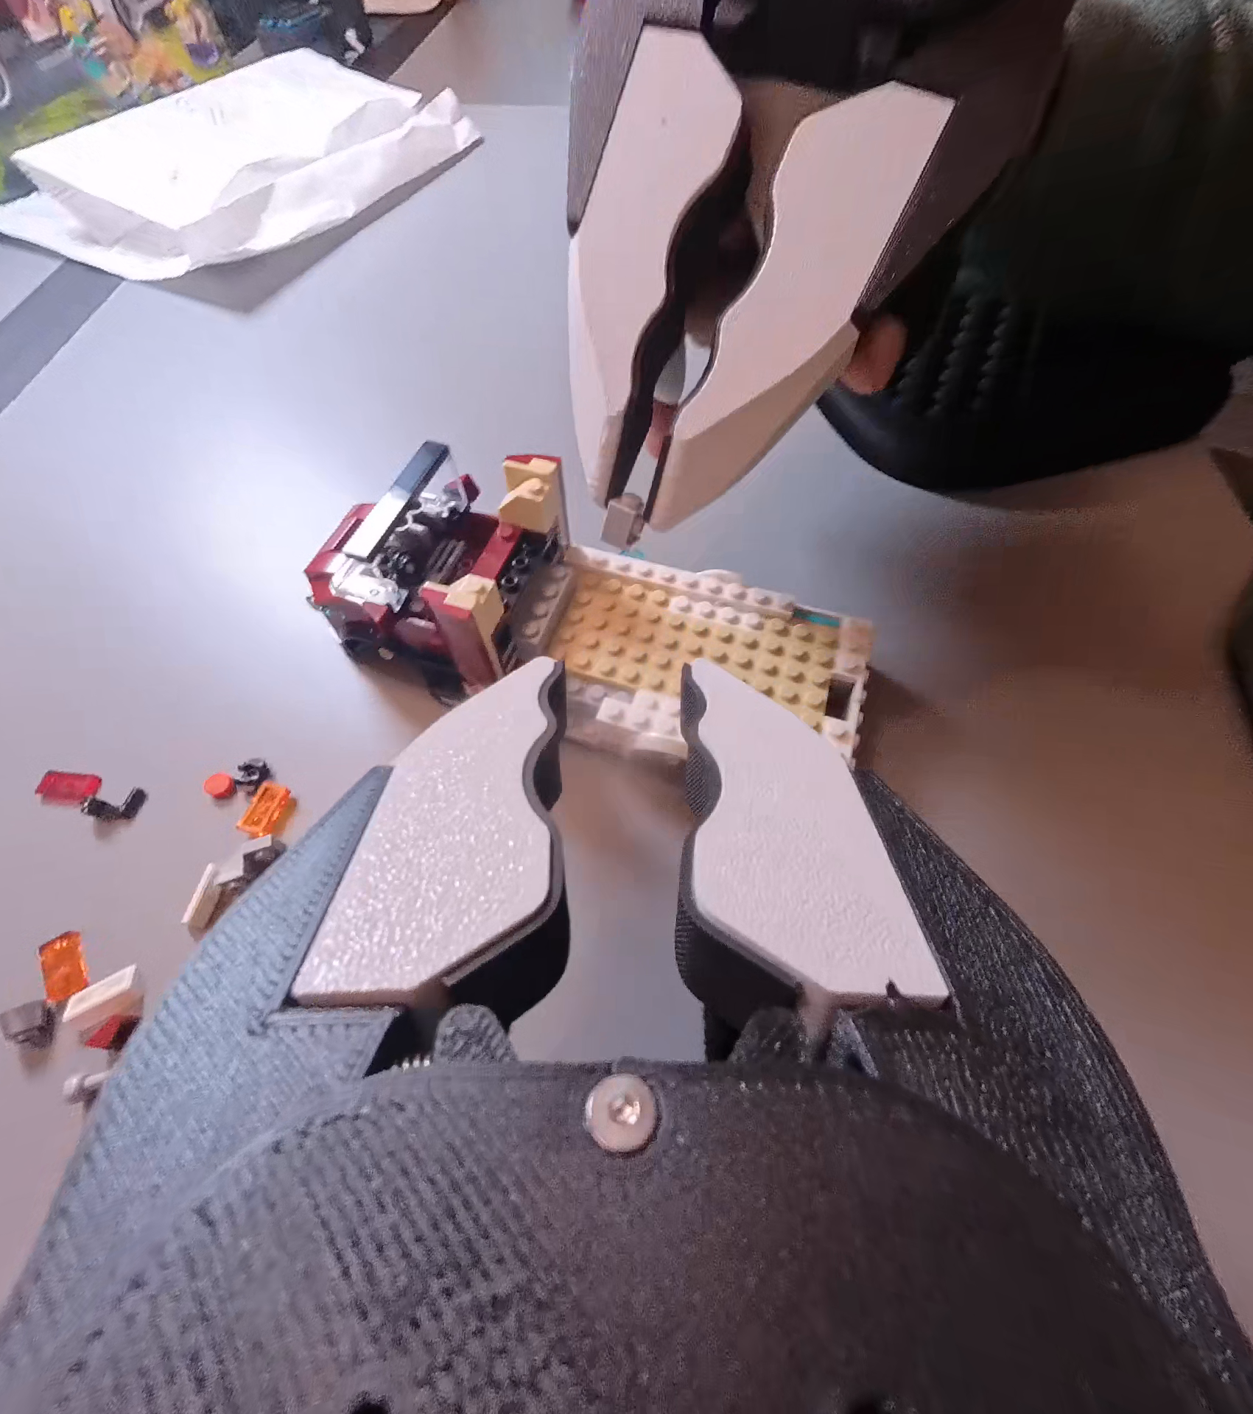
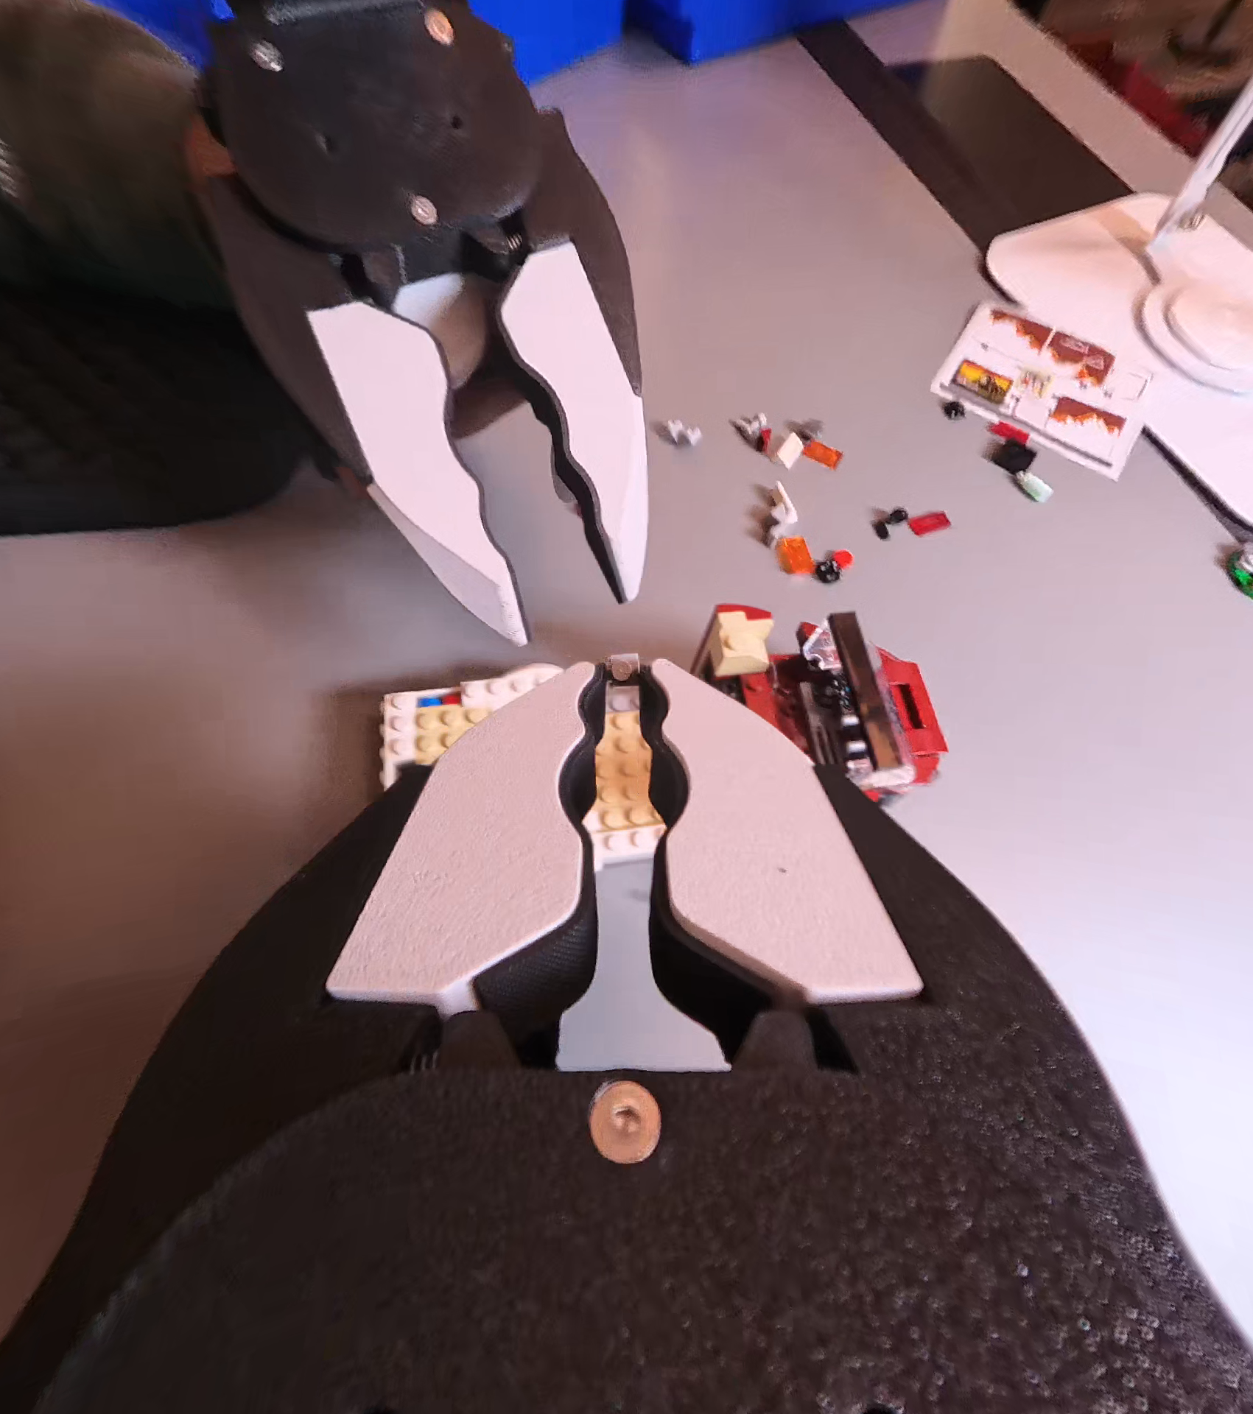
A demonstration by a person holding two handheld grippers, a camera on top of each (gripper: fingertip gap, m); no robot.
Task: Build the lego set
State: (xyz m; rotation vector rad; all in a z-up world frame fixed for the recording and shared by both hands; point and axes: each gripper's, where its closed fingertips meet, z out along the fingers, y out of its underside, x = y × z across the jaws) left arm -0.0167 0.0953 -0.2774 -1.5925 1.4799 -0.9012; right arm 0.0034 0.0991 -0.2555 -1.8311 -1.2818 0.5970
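While my right gripper (image 1: 627, 520) pinches one small grey brick (image 1: 623, 522) above the one truck model's (image 1: 592, 635) far wall, my left gripper (image 1: 623, 673) hangs open at its near edge; bare table (image 1: 225, 474) surrounds both.

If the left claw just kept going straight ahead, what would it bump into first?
Probably the white brick wall edging the tan studded floor plate; the open left gripper points at it, though depth is unclear.
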